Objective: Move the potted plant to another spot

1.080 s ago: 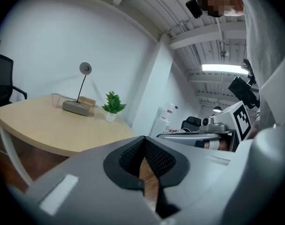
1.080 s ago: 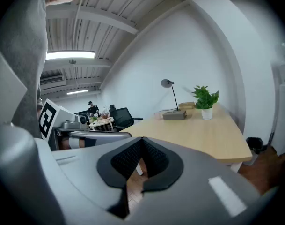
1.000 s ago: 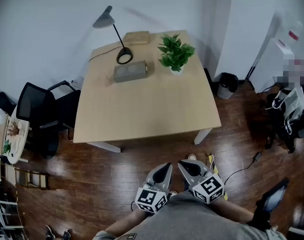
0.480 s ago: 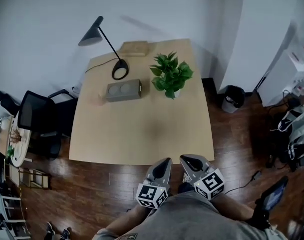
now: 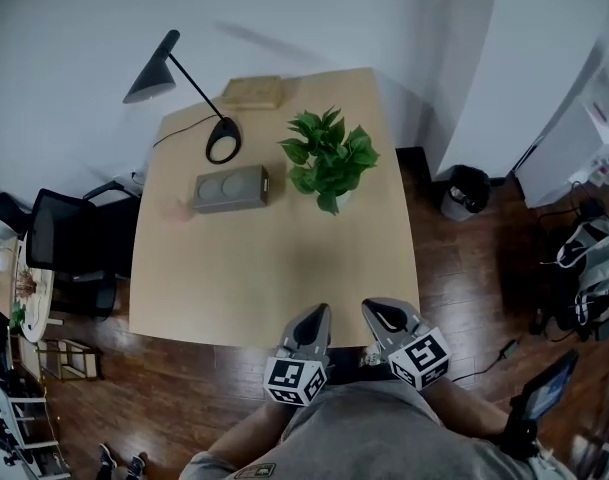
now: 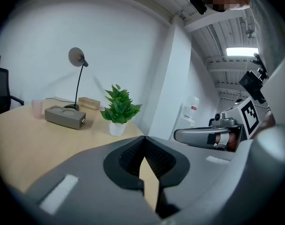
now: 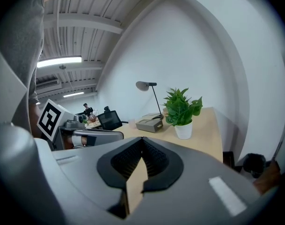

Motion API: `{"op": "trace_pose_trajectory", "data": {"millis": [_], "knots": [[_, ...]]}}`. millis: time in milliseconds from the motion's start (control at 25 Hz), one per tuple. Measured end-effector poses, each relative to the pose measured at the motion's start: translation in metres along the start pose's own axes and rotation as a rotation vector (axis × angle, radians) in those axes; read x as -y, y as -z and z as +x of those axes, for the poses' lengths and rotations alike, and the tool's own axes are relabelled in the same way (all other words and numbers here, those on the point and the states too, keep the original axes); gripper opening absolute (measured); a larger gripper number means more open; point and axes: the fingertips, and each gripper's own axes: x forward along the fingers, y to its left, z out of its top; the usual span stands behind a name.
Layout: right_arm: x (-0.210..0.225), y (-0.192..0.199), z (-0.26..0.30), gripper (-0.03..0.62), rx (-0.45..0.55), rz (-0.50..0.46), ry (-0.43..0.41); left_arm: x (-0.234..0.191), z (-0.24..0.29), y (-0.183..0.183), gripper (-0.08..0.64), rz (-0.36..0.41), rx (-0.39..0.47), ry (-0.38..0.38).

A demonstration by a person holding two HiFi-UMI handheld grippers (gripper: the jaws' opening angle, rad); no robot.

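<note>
Grey plastic jaws, both pairs, pressed together with nothing between (checked in each gripper view). Left gripper (image 5: 318,316) and right gripper (image 5: 374,310) side by side at 6 o'clock in the head view, just over the near edge of the table (image 5: 284,278), noses toward 12.

Risks, as a judgement:
- Reaching the pot with jaws closed: a shove instead of a grip, pot tipped or slid off the right edge.
- Closing on leaves rather than the white pot: stems bent, plant slipping out when lifted, top-heavy foliage swinging.
- Wide approach from 9 o'clock: knock against the grey box (image 5: 230,188) or the lamp (image 5: 221,140) and its cable.

Potted plant (image 5: 329,158) upright on the far half of the table, toward the right side, roughly 12 o'clock from the fingertips and well apart from them, bare wood between. Seen at 11 o'clock of the left jaw tips in the left gripper view, at 1 o'clock of the right ones in the right gripper view. Untouched, approach not yet finished.
</note>
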Motion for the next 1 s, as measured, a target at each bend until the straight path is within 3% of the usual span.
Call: {"op": "trace_pose_trajectory", "data": {"millis": [440, 800, 1000], "knots": [[0.085, -0.005, 0.081, 0.005, -0.092, -0.053, 0.096, -0.091, 0.096, -0.006, 0.0, 0.01, -0.037, 0.011], [0.144, 0.012, 0.146, 0.02, -0.186, -0.112, 0.136, -0.14, 0.169, 0.005, 0.022, 0.041, -0.093, 0.068], [0.174, 0.027, 0.172, 0.168, -0.24, -0.134, 0.165, -0.155, 0.206, 0.014, 0.123, 0.067, -0.118, 0.133]]}}
